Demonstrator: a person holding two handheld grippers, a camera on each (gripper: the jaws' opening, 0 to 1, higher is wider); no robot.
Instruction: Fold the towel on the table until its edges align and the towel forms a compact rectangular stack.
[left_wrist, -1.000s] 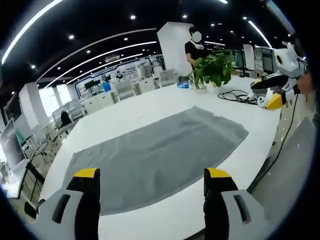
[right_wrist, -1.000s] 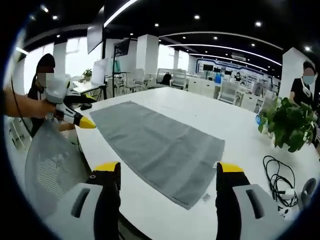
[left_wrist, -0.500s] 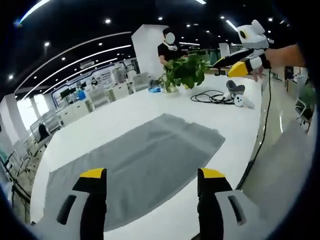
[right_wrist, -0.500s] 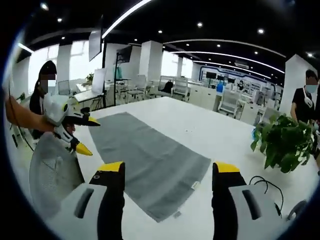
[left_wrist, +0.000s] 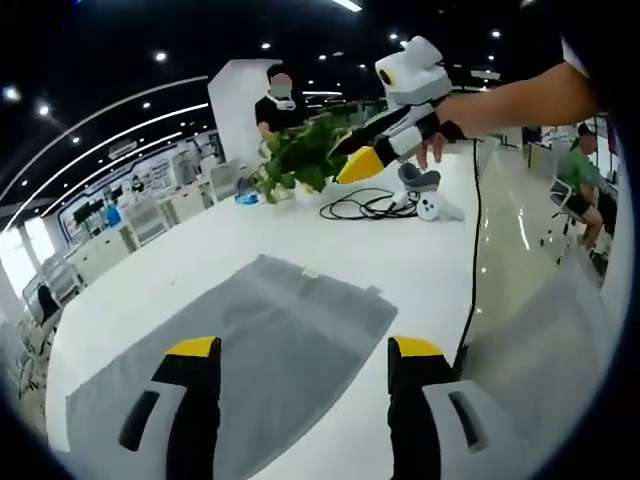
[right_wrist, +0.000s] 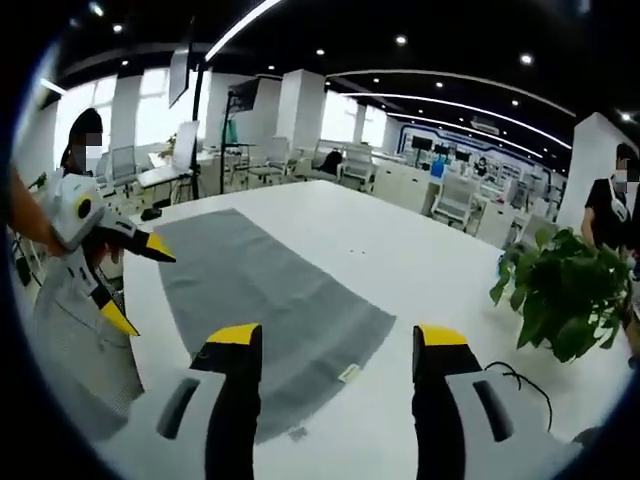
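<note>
Both grippers have swung nearer the towel's ends since a second ago. Left gripper hangs spread and empty over the towel, which lies flat and unfolded on the white table. Right gripper, jaws also apart, hovers above the towel's other end, where a small white label is too small to read. A plant stands far right.

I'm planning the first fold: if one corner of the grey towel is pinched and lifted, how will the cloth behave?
The towel lies flat and thin on the white table, so it will probably go limp and drape from the pinch. It looks light, and on that smooth top the rest may slide along rather than stay put.
</note>
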